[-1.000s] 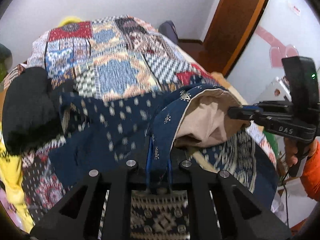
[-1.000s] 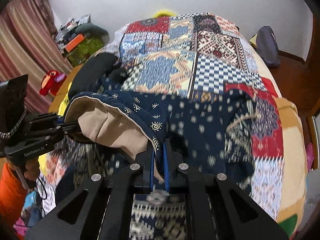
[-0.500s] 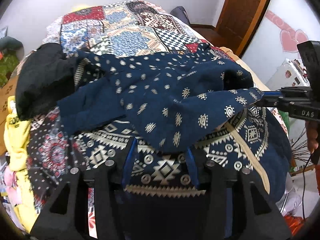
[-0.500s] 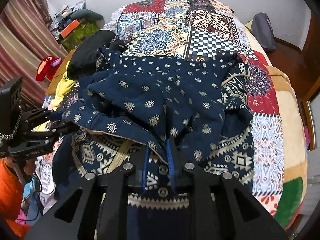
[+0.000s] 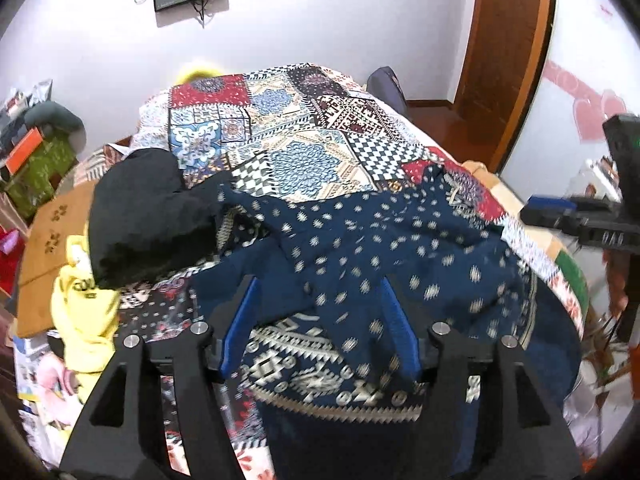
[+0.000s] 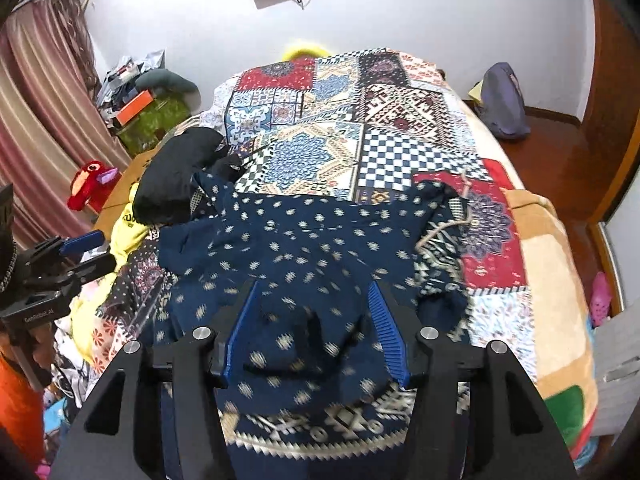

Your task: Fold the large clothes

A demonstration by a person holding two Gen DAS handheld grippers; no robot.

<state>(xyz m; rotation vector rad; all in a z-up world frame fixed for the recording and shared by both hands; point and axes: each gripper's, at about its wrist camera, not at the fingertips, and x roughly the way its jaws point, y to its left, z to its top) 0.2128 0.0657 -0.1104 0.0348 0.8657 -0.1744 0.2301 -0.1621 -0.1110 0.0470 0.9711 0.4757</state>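
A large navy garment point(image 5: 372, 256) with small white motifs and a patterned hem lies folded over on the near end of the patchwork bed; it also shows in the right wrist view point(image 6: 304, 240). My left gripper point(image 5: 318, 292) is open and empty, just above the garment's near part. My right gripper point(image 6: 314, 294) is open and empty too, over the folded cloth. The right gripper shows at the right edge of the left wrist view point(image 5: 576, 220), and the left gripper at the left edge of the right wrist view point(image 6: 84, 252).
A black garment point(image 5: 148, 208) and a yellow one point(image 5: 88, 312) lie at the bed's left edge. A patchwork bedspread point(image 6: 360, 128) covers the bed. A bag point(image 6: 502, 100) sits on the floor at right. Boxes and a red toy point(image 6: 90, 184) stand at left.
Both grippers let go of the navy garment's edge and opened wide. The lifted flap with its beige lining now lies flat on the bed. Both grippers have drawn back and tilted up.
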